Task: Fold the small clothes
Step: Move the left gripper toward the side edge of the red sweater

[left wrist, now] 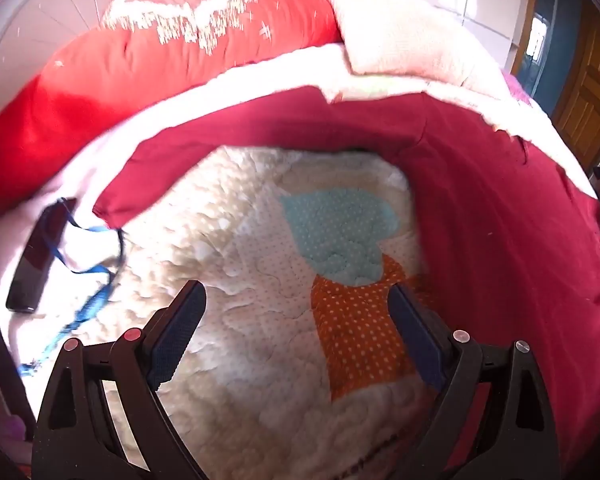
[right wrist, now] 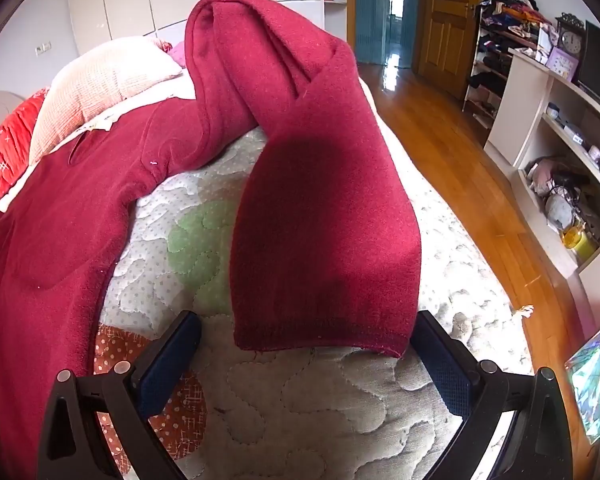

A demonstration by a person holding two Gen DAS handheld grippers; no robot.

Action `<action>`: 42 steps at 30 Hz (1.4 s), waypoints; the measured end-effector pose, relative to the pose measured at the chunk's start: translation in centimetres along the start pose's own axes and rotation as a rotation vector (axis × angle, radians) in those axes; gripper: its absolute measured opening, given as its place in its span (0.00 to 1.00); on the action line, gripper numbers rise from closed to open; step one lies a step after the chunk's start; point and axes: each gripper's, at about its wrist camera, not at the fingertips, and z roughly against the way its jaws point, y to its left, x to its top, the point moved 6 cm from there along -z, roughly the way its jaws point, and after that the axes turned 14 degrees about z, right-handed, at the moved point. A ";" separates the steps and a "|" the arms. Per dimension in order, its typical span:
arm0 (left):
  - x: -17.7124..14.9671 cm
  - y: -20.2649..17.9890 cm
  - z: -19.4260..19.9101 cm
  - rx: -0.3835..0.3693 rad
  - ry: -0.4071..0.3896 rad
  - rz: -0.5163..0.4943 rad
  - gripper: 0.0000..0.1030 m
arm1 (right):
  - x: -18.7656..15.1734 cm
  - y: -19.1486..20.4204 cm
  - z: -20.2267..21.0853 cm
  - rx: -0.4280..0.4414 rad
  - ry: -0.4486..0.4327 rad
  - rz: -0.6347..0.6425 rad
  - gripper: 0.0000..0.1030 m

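Quilted bed point(right wrist: 320, 392); dark red fleece garment point(right wrist: 60, 216) spread, sleeve point(right wrist: 324, 216) doubled back.

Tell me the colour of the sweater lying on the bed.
Dark red sweater, plain with no pattern; clearest in the right wrist view.

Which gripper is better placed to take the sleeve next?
Right, probably. The right gripper is open with the red sweater's sleeve cuff between its fingers. The left gripper, open, faces bare quilt.

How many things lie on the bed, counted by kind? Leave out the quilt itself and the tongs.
Dark red garment: 1
Pillows, one red, one cream: 2
Dark phone: 1
Blue lanyard: 1
Total: 5
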 end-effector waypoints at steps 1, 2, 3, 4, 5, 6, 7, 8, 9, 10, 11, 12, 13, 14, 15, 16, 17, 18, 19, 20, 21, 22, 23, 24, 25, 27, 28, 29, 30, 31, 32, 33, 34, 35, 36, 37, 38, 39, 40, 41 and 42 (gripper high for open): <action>0.1 -0.1 1.0 -0.008 -0.013 -0.004 0.90 | -0.1 0.1 0.0 0.006 -0.002 -0.005 1.00; 0.4 -0.3 1.8 -0.013 -0.023 -0.005 0.90 | 0.0 0.1 -0.1 0.007 -0.001 -0.005 1.00; 0.5 -0.4 2.6 -0.019 -0.036 -0.008 0.90 | 0.1 -0.1 -0.2 0.003 -0.001 -0.003 1.00; 0.6 -0.8 3.3 -0.026 -0.044 -0.012 0.90 | 0.0 -0.3 -0.1 0.002 0.000 -0.002 1.00; 0.5 -1.3 4.0 -0.036 -0.052 -0.018 0.90 | 0.0 -0.3 -0.2 0.005 -0.001 -0.003 1.00; 0.6 -2.0 4.4 -0.043 -0.054 -0.024 0.90 | 0.1 -0.2 -0.1 0.006 -0.002 -0.004 1.00; 0.6 -2.5 5.0 -0.055 -0.058 -0.033 0.90 | 0.1 -0.3 -0.1 0.005 -0.001 -0.003 1.00; 0.4 -3.3 5.4 -0.066 -0.062 -0.047 0.90 | 0.1 -0.2 -0.1 0.005 -0.002 -0.003 1.00; 0.1 -4.0 5.5 -0.071 -0.063 -0.061 0.90 | 0.1 -0.2 -0.1 0.006 -0.002 -0.004 1.00; -0.1 -4.7 5.6 -0.073 -0.062 -0.076 0.90 | 0.1 -0.2 -0.1 0.006 -0.002 -0.004 1.00; -0.4 -5.5 5.7 -0.076 -0.063 -0.092 0.90 | 0.1 -0.2 -0.1 0.006 -0.002 -0.004 1.00; -0.7 -6.2 5.9 -0.078 -0.063 -0.102 0.90 | 0.1 -0.3 -0.1 0.005 -0.002 -0.004 1.00; -1.0 -6.7 5.9 -0.082 -0.063 -0.110 0.90 | 0.1 -0.3 -0.1 0.005 -0.003 -0.004 1.00; -1.4 -7.4 6.1 -0.093 -0.060 -0.118 0.90 | 0.1 -0.2 -0.1 0.006 -0.002 -0.004 1.00; -1.6 -7.8 6.1 -0.107 -0.054 -0.122 0.90 | 0.1 -0.2 -0.1 0.006 -0.002 -0.004 1.00; -1.9 -8.3 6.2 -0.123 -0.049 -0.124 0.90 | 0.1 -0.2 -0.1 0.006 -0.002 -0.004 1.00; -2.2 -8.8 6.3 -0.136 -0.048 -0.125 0.90 | 0.1 -0.2 -0.1 0.005 -0.002 -0.004 1.00; -2.5 -9.3 6.4 -0.146 -0.049 -0.128 0.90 | 0.1 -0.3 -0.1 0.005 -0.002 -0.004 1.00; -2.7 -9.8 6.5 -0.152 -0.048 -0.135 0.90 | 0.2 -0.2 -0.1 0.003 0.001 -0.003 1.00; -3.0 -10.3 6.6 -0.157 -0.046 -0.147 0.90 | 0.2 -0.2 0.0 -0.001 0.002 0.000 1.00; -3.3 -10.7 6.6 -0.162 -0.045 -0.157 0.90 | 0.2 -0.2 0.2 -0.005 0.000 0.002 1.00; -3.5 -11.1 6.7 -0.164 -0.044 -0.169 0.90 | 0.1 -0.1 0.4 -0.007 -0.001 0.001 1.00; -3.7 -11.5 6.8 -0.165 -0.044 -0.179 0.90 | 0.0 -0.1 0.8 -0.009 0.000 0.000 1.00; -3.9 -11.8 6.9 -0.167 -0.047 -0.188 0.90 | -0.1 -0.1 1.2 -0.007 0.000 -0.003 1.00; -4.0 -12.1 7.1 -0.168 -0.052 -0.195 0.90 | -0.2 0.1 1.9 -0.001 -0.003 -0.009 1.00; -4.2 -12.5 7.4 -0.172 -0.063 -0.199 0.90 | -0.2 0.3 3.2 0.016 -0.022 -0.032 1.00; -4.3 -12.6 7.5 -0.178 -0.063 -0.198 0.90 | -0.1 0.4 4.0 0.023 -0.032 -0.039 1.00; -4.3 -12.7 7.6 -0.185 -0.060 -0.197 0.90 | 0.0 0.6 5.1 0.036 -0.046 -0.038 1.00; -4.4 -12.9 7.6 -0.190 -0.057 -0.196 0.90 | 0.2 0.8 6.2 0.046 -0.062 -0.029 1.00; -4.5 -13.0 7.7 -0.194 -0.057 -0.196 0.90 | 0.5 1.0 7.2 0.045 -0.076 -0.015 1.00; -4.6 -13.2 7.8 -0.196 -0.058 -0.198 0.90 | 0.7 1.1 8.3 0.039 -0.090 0.002 1.00; -4.7 -13.3 7.9 -0.198 -0.060 -0.201 0.90 | 1.0 1.3 9.2 0.030 -0.103 0.020 1.00; -4.7 -13.4 8.0 -0.201 -0.062 -0.203 0.90 | 1.3 1.5 10.3 0.022 -0.117 0.043 1.00; -4.8 -13.6 8.1 -0.204 -0.063 -0.204 0.90 | 1.7 1.7 11.1 0.017 -0.126 0.061 1.00; -4.9 -13.7 8.3 -0.208 -0.064 -0.203 0.90 | 2.0 1.9 11.9 0.012 -0.134 0.079 1.00; -4.9 -13.9 8.4 -0.213 -0.064 -0.200 0.90 | 2.4 2.2 12.5 0.003 -0.141 0.095 1.00; -4.8 -13.9 8.5 -0.218 -0.064 -0.198 0.90 | 2.6 2.5 13.0 -0.007 -0.146 0.108 1.00; -4.8 -14.0 8.6 -0.221 -0.065 -0.196 0.90 | 2.9 2.9 13.4 -0.018 -0.153 0.123 1.00; -4.8 -14.1 8.7 -0.222 -0.067 -0.197 0.90 | 3.0 3.1 13.7 -0.025 -0.158 0.133 1.00; -4.9 -14.1 8.8 -0.223 -0.069 -0.198 0.90 | 3.3 3.4 13.9 -0.034 -0.164 0.143 1.00; -4.8 -14.1 8.8 -0.223 -0.070 -0.201 0.90 | 3.4 3.7 14.0 -0.040 -0.168 0.150 1.00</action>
